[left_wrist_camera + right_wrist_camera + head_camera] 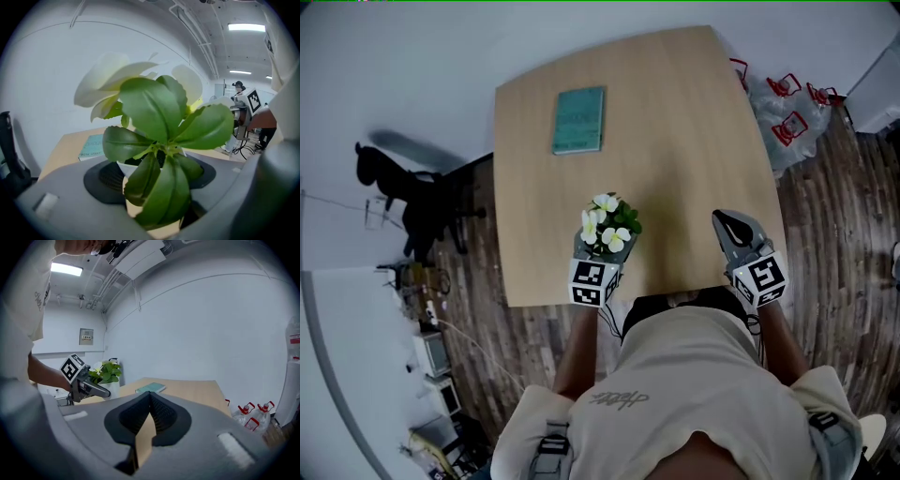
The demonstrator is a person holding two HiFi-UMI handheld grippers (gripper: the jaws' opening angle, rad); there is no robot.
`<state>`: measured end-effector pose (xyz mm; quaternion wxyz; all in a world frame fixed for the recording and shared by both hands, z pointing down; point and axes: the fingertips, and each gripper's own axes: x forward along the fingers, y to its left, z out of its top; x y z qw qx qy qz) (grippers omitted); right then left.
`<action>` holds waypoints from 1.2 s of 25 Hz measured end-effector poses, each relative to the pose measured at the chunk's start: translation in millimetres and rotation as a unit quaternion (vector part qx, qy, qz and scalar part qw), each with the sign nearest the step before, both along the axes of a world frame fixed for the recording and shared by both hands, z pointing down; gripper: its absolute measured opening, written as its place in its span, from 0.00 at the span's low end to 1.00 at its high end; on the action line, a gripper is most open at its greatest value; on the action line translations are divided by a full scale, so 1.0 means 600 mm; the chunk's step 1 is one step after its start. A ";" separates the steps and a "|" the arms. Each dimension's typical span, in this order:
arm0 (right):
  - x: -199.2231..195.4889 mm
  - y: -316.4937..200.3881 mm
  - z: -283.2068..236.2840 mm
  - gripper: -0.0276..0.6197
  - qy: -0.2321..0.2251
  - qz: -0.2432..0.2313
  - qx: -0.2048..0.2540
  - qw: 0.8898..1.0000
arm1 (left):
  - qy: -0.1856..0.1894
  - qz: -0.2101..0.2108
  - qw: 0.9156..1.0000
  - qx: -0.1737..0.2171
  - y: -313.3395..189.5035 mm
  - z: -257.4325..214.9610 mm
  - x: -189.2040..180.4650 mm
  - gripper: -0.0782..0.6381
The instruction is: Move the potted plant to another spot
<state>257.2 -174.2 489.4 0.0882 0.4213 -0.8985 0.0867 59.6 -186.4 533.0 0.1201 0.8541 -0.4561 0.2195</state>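
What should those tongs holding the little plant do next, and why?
Probably carry the potted plant toward the bare middle of the table: the left tongs grip its pot close to the near edge, and the book lies far off.

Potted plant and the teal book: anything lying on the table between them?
Nothing: in the head view only bare table lies between the potted plant and the teal book.

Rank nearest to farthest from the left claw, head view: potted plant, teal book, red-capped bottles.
1. White-flowered potted plant: gripped in the left claw, by the near edge of the light wooden table.
2. Teal rectangular book: lying flat at the table's far side.
3. Clear red-capped plastic bottles: off the table, far right.
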 end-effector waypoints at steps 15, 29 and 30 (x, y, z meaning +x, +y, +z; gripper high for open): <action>0.203 -0.015 0.037 0.05 -0.017 -0.013 -0.006 1.000 | -0.010 0.012 1.000 0.006 -0.025 -0.012 0.255 0.61; 0.291 -0.018 0.073 0.05 -0.024 0.051 -0.031 0.998 | -0.009 0.094 0.996 -0.006 -0.072 0.022 0.387 0.61; 0.302 -0.019 0.078 0.05 -0.022 0.056 -0.035 0.998 | -0.006 0.099 0.995 -0.007 -0.078 0.028 0.400 0.61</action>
